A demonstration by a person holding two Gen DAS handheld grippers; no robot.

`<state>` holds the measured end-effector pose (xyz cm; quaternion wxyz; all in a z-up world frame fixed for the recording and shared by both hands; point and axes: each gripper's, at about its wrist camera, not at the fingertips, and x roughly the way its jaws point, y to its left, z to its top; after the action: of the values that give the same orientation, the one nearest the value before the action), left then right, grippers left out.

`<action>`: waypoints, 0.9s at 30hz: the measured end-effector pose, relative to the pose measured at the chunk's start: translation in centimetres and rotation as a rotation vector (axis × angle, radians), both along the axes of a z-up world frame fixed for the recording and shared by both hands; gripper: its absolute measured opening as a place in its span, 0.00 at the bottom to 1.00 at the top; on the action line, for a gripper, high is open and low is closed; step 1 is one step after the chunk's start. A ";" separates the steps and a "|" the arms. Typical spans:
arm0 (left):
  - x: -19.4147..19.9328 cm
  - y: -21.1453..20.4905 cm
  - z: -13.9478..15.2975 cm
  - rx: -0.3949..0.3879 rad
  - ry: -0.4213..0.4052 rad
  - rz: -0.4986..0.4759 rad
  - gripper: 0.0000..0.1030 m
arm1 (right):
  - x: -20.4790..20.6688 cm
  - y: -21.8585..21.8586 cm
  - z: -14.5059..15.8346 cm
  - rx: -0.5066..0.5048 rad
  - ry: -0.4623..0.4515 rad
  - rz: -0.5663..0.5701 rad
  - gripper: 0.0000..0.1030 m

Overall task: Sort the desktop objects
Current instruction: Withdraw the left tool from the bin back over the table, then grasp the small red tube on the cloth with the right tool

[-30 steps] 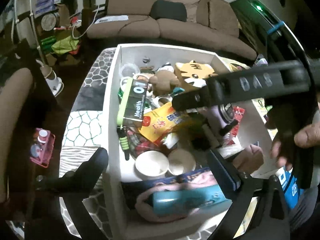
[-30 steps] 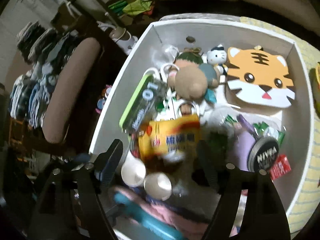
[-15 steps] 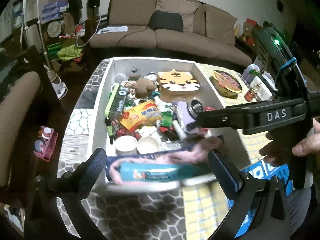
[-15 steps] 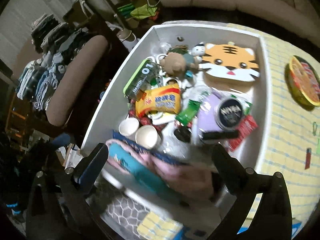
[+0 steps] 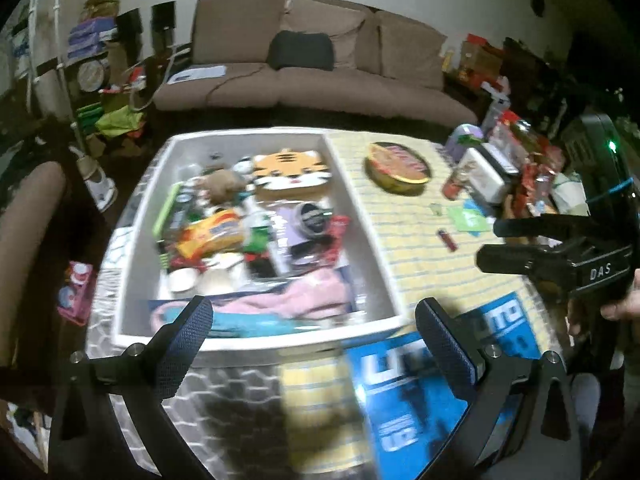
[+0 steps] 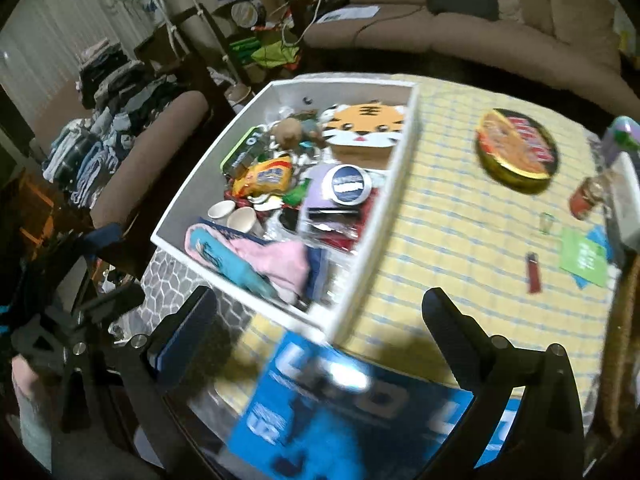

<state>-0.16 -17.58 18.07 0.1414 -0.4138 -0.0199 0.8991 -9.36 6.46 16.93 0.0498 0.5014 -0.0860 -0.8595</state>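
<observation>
A white box point(image 5: 360, 208) point(image 6: 404, 148) on the table holds many items: a tiger-face case point(image 5: 292, 168) point(image 6: 364, 126), a Nivea tin point(image 5: 312, 214) point(image 6: 348, 184), a yellow snack pack point(image 5: 212, 234) point(image 6: 264, 176), two small cups point(image 6: 234, 214) and a pink cloth with a teal item point(image 5: 296, 304) point(image 6: 256, 260). My left gripper point(image 5: 314, 344) is open and empty, held above the box's near edge. My right gripper point(image 6: 320, 336) is open and empty, above a blue booklet point(image 6: 340, 408) point(image 5: 420, 392); it also shows at the right of the left wrist view point(image 5: 560, 248).
On the yellow checked cloth point(image 6: 460, 220) lie a round tin point(image 5: 398, 162) point(image 6: 516, 154), a red lighter point(image 5: 448, 239) point(image 6: 533, 272) and a green card point(image 6: 584, 256). Bottles and packs point(image 5: 500, 160) crowd the far right. A sofa point(image 5: 304, 72) stands behind the table.
Both grippers have pulled back and up from the box. The right gripper has moved away to the right. More of the table and the blue booklet shows.
</observation>
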 end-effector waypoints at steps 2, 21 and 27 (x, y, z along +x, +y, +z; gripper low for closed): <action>-0.1 2.3 0.2 0.003 0.002 -0.031 1.00 | 2.1 2.5 0.8 0.022 0.014 -0.020 1.00; -6.9 21.1 -6.1 0.067 -0.158 -0.198 1.00 | 10.8 22.6 -1.9 -0.104 0.109 -0.313 0.91; -12.1 23.3 -8.9 0.160 -0.238 -0.147 1.00 | 8.8 23.9 -6.4 -0.083 0.103 -0.297 0.65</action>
<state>-12.25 5.69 9.19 0.2360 -0.5050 -0.0777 0.8266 -0.54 30.39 10.56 -0.0525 0.4357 -0.1920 -0.8778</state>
